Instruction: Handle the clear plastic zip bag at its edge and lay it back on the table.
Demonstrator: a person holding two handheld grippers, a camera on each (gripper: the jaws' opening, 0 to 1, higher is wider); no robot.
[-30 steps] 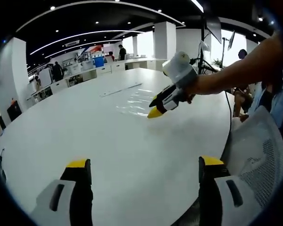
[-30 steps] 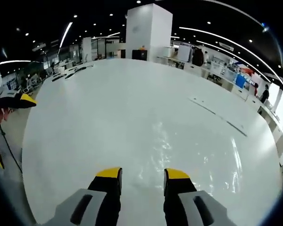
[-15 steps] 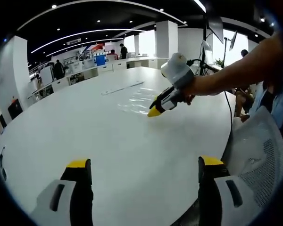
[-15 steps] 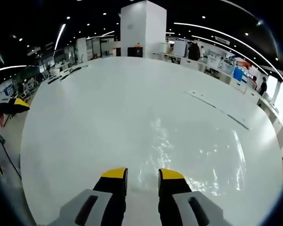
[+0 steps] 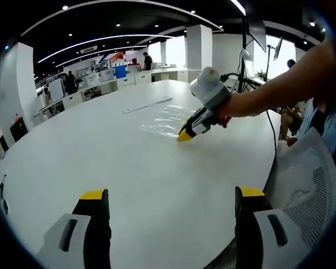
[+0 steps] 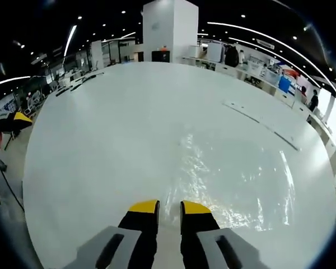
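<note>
Lying flat on the table, the zip bag meets the nearly closed right claw; left claw gapes.

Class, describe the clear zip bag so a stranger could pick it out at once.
Start at the big white round table. The bag lies flat on it, just ahead of the right gripper. Unlike the bare matte tabletop around it, it glints with wrinkled, see-through plastic.

No text can be read — nothing legible.
</note>
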